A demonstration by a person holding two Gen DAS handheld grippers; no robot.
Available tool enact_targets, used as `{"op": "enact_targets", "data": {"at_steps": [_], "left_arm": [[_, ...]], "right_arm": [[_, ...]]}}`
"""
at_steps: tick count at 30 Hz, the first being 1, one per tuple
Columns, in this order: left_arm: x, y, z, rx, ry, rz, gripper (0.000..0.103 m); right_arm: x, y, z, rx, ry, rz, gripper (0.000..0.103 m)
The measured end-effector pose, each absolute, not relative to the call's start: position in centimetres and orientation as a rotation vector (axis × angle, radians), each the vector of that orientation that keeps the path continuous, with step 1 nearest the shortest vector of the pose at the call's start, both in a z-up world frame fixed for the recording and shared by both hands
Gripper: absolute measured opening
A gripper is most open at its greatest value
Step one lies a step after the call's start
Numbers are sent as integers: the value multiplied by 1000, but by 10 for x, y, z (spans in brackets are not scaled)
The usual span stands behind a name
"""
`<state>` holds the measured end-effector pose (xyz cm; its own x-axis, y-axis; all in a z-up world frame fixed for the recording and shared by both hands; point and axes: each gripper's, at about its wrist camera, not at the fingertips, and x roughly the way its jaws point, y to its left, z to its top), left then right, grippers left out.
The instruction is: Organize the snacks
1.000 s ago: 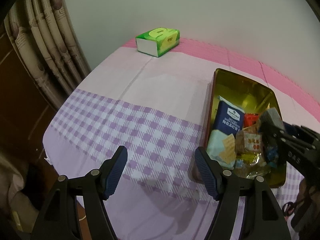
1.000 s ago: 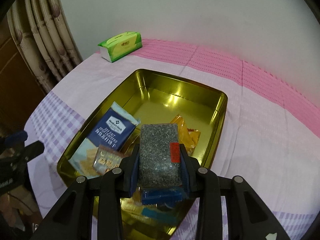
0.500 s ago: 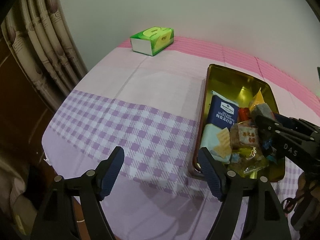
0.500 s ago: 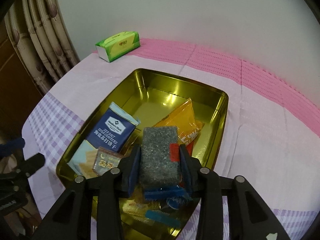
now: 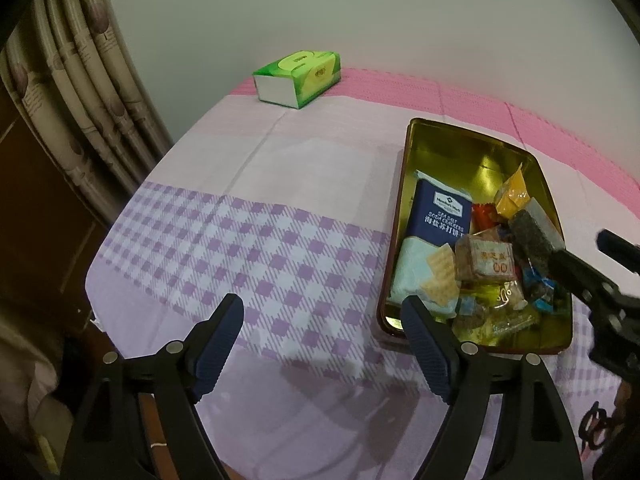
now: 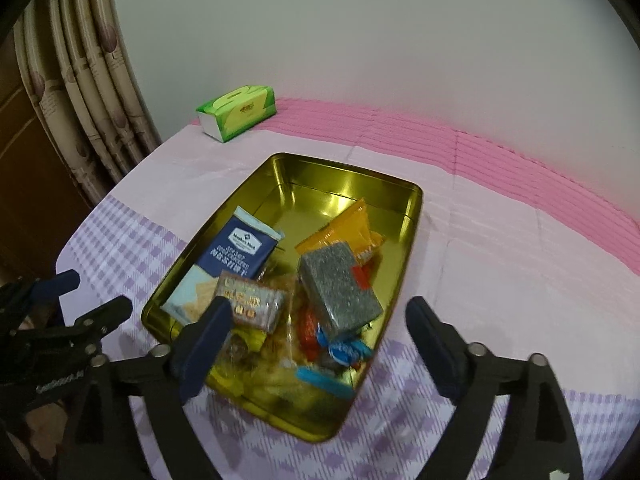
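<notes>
1. Right wrist view: the right gripper is opening wide, gripping nothing; the grey speckled packet lies free atop snacks in the gold tin.
2. The left gripper is opening over checked cloth, empty, left of the tin.

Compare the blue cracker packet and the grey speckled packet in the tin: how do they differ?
The blue cracker packet is navy with white print; the grey speckled packet is dark grey with a red tab. The cracker packet is longer and lies low along the tin's left wall; the grey one is shorter and sits tilted on top of other snacks. Both lie inside the gold tin, free of either gripper.
</notes>
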<state>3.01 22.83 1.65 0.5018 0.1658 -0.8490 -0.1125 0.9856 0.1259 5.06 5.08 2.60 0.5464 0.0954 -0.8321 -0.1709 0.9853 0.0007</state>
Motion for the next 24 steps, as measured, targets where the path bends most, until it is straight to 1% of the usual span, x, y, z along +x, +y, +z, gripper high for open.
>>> {"op": "enact_targets", "data": {"at_steps": [1,3,24], "left_arm": [[30,227,16,60,1033,167,81],[29,225,16,67,1035,168,81],[20,209,9,109,1060,136,82]], "right_arm": [[48,49,26,-80,985,151,98],[42,46,26,-62,997,142,101],[19,40,6,-81,1047,102,102]]}}
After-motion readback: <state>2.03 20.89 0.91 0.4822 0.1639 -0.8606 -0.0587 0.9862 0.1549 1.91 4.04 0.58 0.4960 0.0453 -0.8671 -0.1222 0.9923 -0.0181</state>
